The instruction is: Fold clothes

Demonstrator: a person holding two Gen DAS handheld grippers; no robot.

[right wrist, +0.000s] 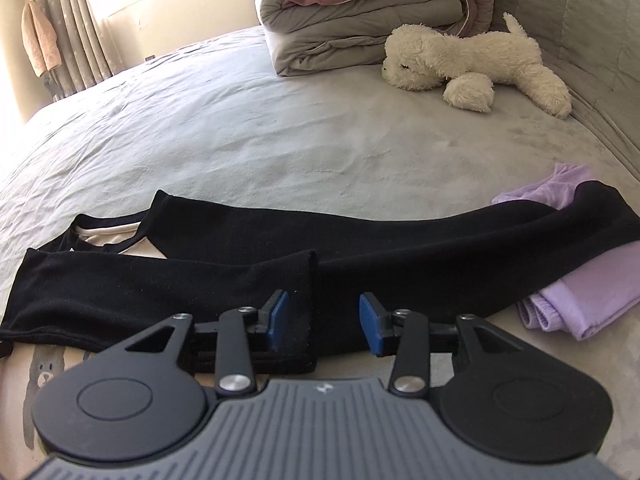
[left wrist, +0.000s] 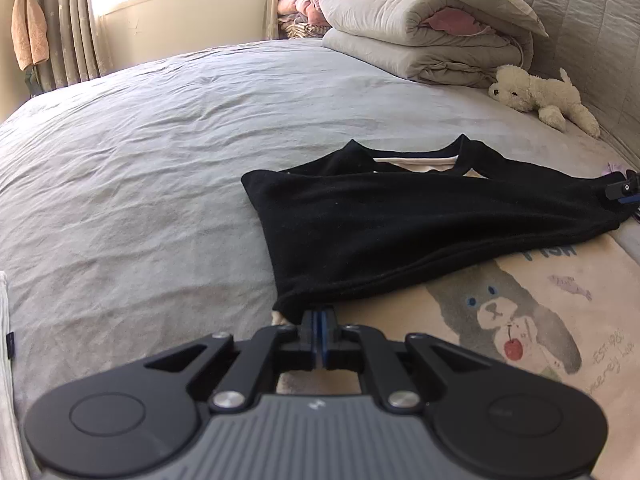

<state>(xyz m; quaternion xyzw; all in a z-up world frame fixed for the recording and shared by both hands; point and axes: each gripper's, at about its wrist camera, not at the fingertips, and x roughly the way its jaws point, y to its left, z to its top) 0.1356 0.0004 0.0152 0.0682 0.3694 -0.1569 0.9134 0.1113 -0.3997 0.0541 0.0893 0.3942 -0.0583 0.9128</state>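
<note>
A cream sweatshirt [left wrist: 540,320] with a bear print and black sleeves lies on the grey bed. One black sleeve [left wrist: 400,224] is folded across its chest. My left gripper [left wrist: 319,320] is shut on the near corner of that sleeve. In the right wrist view the black sleeves [right wrist: 400,248] stretch across the frame, and a sleeve cuff [right wrist: 296,280] lies between the blue pads [right wrist: 278,318] of my right gripper [right wrist: 324,320], which stands open without pressing on it. The right gripper's tip [left wrist: 624,192] also shows at the far right edge of the left wrist view.
A stack of folded grey quilts [left wrist: 420,32] sits at the head of the bed, with a white plush dog [right wrist: 472,64] beside it. A folded lilac garment [right wrist: 576,300] lies to the right of the sleeves. Curtains [left wrist: 72,20] and a window are behind. Wrinkled grey sheet [left wrist: 140,160] stretches to the left.
</note>
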